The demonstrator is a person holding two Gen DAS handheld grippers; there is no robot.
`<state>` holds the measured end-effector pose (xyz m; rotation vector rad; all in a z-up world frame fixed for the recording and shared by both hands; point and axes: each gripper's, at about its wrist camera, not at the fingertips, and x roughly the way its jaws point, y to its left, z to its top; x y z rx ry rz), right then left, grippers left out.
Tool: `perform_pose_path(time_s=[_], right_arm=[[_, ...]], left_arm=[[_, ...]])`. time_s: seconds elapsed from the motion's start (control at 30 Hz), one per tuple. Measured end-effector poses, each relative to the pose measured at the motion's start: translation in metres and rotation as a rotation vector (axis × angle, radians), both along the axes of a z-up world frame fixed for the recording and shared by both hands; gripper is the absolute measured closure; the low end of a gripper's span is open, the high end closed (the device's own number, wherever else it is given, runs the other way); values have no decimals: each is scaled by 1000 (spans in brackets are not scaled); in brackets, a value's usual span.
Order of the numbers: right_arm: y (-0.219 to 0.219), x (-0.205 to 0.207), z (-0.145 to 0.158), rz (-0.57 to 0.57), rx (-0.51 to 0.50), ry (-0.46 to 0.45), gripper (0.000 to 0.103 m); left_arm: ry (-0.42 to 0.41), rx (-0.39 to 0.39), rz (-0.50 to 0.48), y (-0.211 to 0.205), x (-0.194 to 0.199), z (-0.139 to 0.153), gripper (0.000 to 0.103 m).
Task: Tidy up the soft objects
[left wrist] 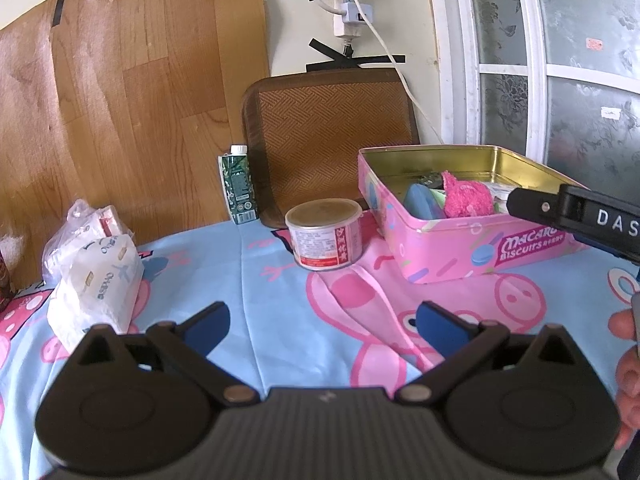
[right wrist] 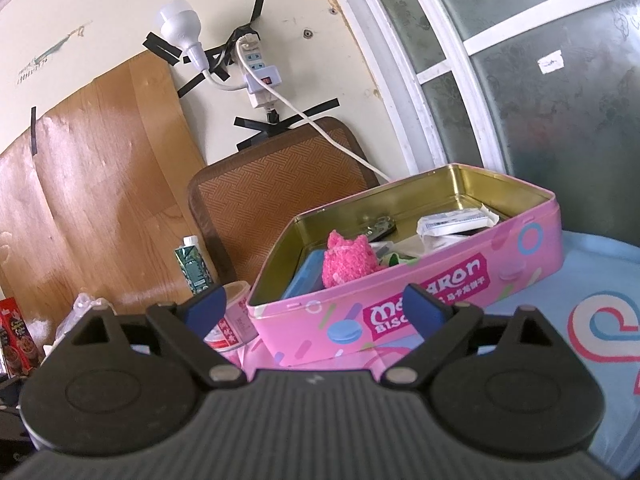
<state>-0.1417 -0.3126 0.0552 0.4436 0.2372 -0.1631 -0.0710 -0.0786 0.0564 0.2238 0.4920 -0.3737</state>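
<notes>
**Both grippers empty; the tissue pack is the loose end**

The left gripper (left wrist: 323, 326) hovers low over the cartoon-print cloth (left wrist: 280, 280) with its blue pads spread wide and nothing between them. The right gripper (right wrist: 316, 306) is equally wide open and empty, held in front of the near wall of the pink biscuit tin (right wrist: 400, 304); from the left wrist view its body juts in from the right, level with the tin's rim.

Inside the tin, a fuzzy pink plush (right wrist: 346, 262) sits toward the left end, leaning on a blue pad-like item (right wrist: 304, 280), with white packets (right wrist: 456, 220) at the far right. Outside it, a soft white tissue pack (left wrist: 98, 280) lies at the left, well apart from the tin, with a crinkled plastic bag (left wrist: 80, 224) just behind it. A round can (left wrist: 325, 233) stands between the tissue pack and the tin, and a green carton (left wrist: 237, 184) stands farther back.

Judged from here, the risks are these: a tissue pack carried rightward could clip the can and tip it; a wide, squashy pack may bulge out of a shallow pinch and drop; snagging the bag would drag it along; and pressing on the tin's wall could slide it on the cloth.
</notes>
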Motion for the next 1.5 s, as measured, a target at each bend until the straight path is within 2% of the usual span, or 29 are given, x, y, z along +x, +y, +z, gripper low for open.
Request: perform_pose_path(time_s=[1.5], right_arm=[[-2, 4, -5, 13, -6, 28, 3]], left_arm=[[-6, 1, 33, 2, 0, 4, 0]])
